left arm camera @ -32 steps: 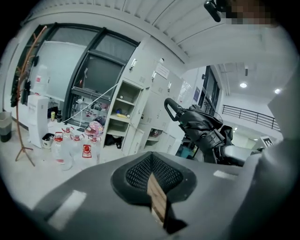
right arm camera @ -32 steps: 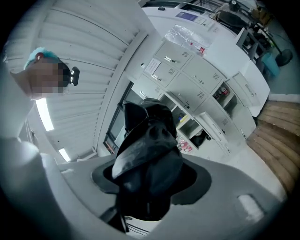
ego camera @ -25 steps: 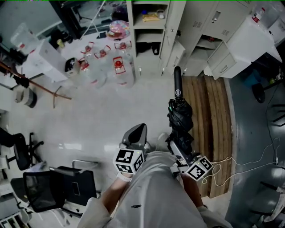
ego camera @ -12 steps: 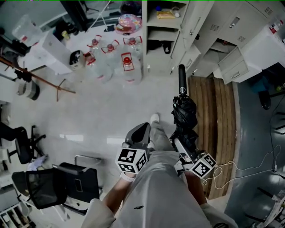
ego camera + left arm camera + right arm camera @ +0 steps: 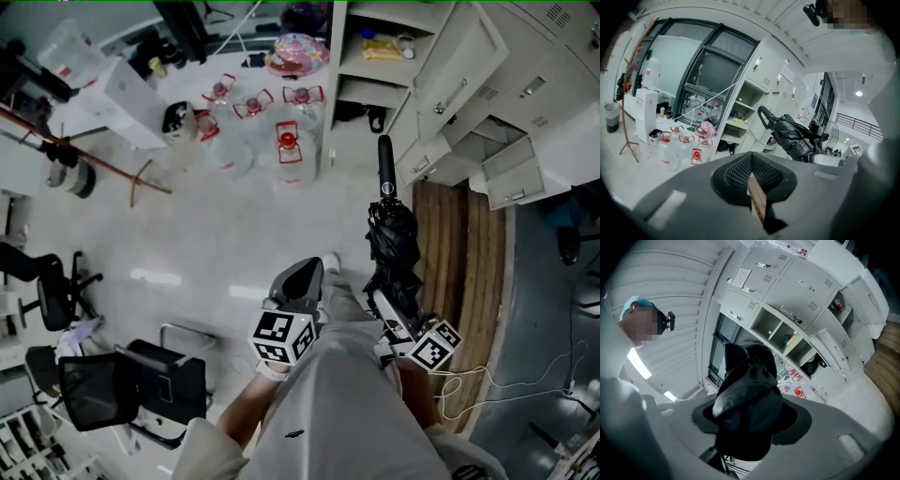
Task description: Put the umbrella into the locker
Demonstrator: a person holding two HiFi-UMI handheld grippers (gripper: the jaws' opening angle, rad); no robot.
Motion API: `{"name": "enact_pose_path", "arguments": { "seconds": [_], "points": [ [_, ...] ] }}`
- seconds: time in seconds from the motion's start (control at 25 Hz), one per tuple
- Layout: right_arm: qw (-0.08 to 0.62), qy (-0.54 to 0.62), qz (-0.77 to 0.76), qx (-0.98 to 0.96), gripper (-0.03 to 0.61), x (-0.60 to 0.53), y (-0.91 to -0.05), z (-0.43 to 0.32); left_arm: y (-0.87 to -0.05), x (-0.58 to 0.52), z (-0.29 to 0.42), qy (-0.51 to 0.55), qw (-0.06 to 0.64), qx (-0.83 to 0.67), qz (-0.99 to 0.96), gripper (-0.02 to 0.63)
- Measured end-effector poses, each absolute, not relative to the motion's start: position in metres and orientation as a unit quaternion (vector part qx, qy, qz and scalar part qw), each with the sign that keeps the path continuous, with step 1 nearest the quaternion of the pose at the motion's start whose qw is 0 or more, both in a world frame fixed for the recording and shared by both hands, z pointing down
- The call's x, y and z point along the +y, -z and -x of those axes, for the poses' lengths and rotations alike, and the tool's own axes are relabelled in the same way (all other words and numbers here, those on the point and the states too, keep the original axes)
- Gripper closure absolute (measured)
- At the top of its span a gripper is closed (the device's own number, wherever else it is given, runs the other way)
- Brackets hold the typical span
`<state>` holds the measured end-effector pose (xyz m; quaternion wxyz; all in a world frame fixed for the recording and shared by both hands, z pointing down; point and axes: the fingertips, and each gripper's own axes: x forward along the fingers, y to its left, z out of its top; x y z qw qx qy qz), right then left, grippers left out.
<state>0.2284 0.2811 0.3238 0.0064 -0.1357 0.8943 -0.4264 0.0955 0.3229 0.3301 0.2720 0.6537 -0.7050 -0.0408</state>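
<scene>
Currently held: the right gripper [image 5: 386, 307] is clamped on the folded black umbrella [image 5: 394, 239]; the fabric fills the space between its jaws.
Umbrella position: carried roughly level above the floor and outside every compartment. Its straight handle [image 5: 385, 164] points toward the locker [image 5: 335, 84] and is clear of it.
Left gripper [image 5: 300, 272]: jaws together with nothing between them, just to the left of the right gripper.
Locker: a grey bank with open compartments. Several doors [image 5: 457, 73] stand ajar, and a yellow item lies on an upper shelf.
Floor: clear water bottles [image 5: 289, 141] with red caps stand beside the locker base. Wooden boards [image 5: 464, 253] lie to the right, partly beneath the umbrella.
Surroundings: a black office chair [image 5: 131, 384] stands at the lower left, well apart from the locker.
</scene>
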Motion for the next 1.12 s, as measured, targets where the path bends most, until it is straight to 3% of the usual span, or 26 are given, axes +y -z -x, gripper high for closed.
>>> {"name": "enact_pose_path", "arguments": {
  "seconds": [0.68,1.12],
  "points": [
    [0.011,0.403,0.113,0.908,0.324,0.157,-0.327,-0.182,-0.312,0.197,-0.033,-0.016,0.243,-0.72,-0.649,0.597],
    [-0.009,0.414,0.094,0.906,0.324,0.13,-0.33,-0.169,-0.309,0.187,0.025,0.007,0.245,-0.763,-0.598,0.597]
  ]
}}
